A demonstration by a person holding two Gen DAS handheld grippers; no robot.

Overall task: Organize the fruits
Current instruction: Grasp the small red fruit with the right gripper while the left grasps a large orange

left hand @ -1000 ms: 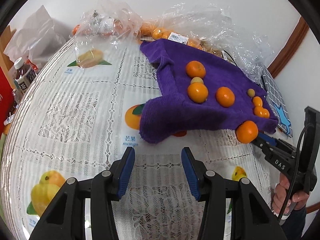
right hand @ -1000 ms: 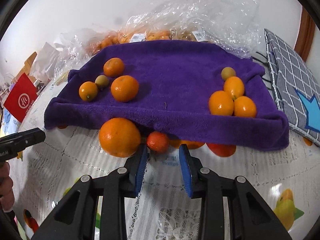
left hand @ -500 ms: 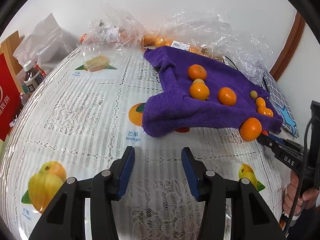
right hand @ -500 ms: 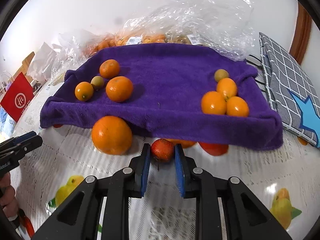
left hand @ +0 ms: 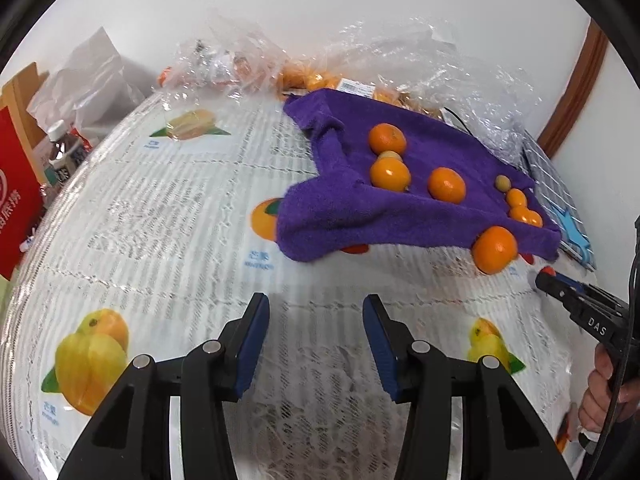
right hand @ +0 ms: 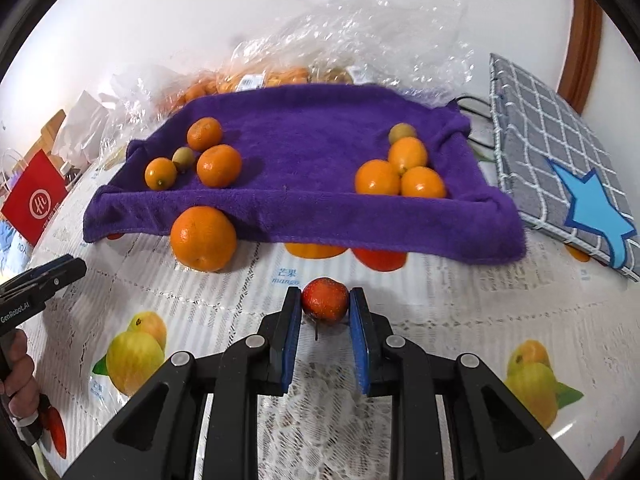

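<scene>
A purple towel [right hand: 312, 140] lies on the table with several oranges and small kumquats on it, in a left group [right hand: 218, 166] and a right group [right hand: 400, 176]. It also shows in the left wrist view [left hand: 400, 208]. A big orange [right hand: 203, 238] sits on the tablecloth at the towel's front edge, also in the left wrist view [left hand: 495, 250]. My right gripper [right hand: 325, 304] is shut on a small red fruit [right hand: 325, 299] held in front of the towel. My left gripper [left hand: 316, 340] is open and empty over the tablecloth, left of the towel.
Clear plastic bags [right hand: 360, 40] with more oranges lie behind the towel. A grey checked notebook with a blue star [right hand: 560, 168] lies to the right. A red paper bag [right hand: 34, 200] and bottles [left hand: 60, 152] stand at the table's left edge.
My right gripper closed on the small red fruit and drew it back from the towel's edge. My left gripper pulled back from the towel, staying open.
</scene>
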